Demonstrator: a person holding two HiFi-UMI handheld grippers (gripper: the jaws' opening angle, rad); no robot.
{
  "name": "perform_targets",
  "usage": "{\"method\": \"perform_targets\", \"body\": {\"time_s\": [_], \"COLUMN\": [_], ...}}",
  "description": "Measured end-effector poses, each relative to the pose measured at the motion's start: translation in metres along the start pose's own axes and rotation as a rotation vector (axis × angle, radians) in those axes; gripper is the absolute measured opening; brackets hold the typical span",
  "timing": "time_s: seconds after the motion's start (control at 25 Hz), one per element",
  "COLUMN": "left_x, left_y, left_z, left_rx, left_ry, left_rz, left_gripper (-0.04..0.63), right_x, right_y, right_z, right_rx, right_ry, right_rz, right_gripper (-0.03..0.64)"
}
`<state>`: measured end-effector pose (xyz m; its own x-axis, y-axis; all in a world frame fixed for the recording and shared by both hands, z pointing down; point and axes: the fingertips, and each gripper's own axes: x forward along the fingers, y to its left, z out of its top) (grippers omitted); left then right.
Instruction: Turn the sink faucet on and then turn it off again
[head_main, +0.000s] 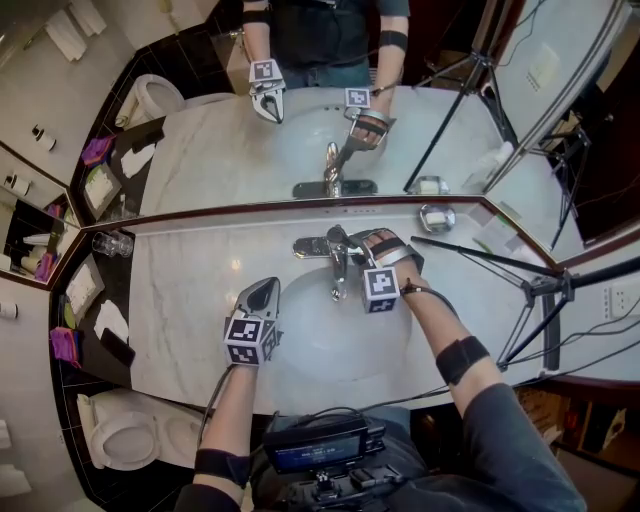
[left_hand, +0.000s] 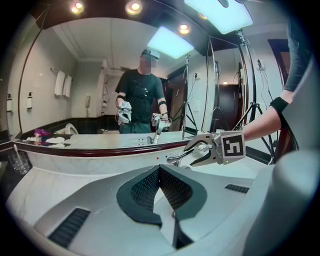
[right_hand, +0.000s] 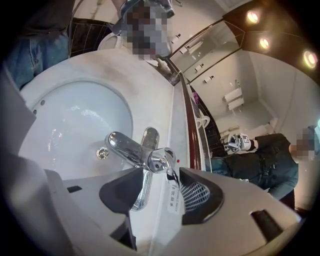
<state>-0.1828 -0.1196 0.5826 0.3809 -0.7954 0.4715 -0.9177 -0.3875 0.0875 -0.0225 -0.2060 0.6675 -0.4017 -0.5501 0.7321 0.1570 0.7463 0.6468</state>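
Faucet stood at the sink's back edge, so I held my right gripper spread astride its handle, ready to work it. My left gripper, pressed together and empty, hung aside, unneeded.

A narrow white tag hanging at the lever of the faucet carries the only print. It shows a column of dark Chinese characters, too small to read with certainty, and along one edge a line of tiny Latin capitals ending in "WATER". The cube of the right gripper and the cube of the left gripper bear black-and-white square marker patterns, not letters. A blue-lit screen at the head view's bottom edge cannot be read.
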Motion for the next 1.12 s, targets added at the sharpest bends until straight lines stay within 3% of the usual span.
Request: {"method": "perform_targets", "body": {"time_s": [0.44, 1.12], "left_x": [0.004, 0.013], "left_y": [-0.004, -0.008], "left_z": [-0.004, -0.001], "left_rx": [-0.014, -0.011], "left_ry": [0.009, 0.008], "left_rz": [-0.010, -0.031], "left_gripper": [0.000, 0.000], "right_x": [0.005, 0.004], "right_y": [0.008, 0.021], "right_z": [-0.011, -0.013], "right_rx": [-0.135, -0.056], "right_ry": [0.085, 0.084], "right_rz": [-0.031, -0.034], "right_gripper": [0.210, 0.183]}}
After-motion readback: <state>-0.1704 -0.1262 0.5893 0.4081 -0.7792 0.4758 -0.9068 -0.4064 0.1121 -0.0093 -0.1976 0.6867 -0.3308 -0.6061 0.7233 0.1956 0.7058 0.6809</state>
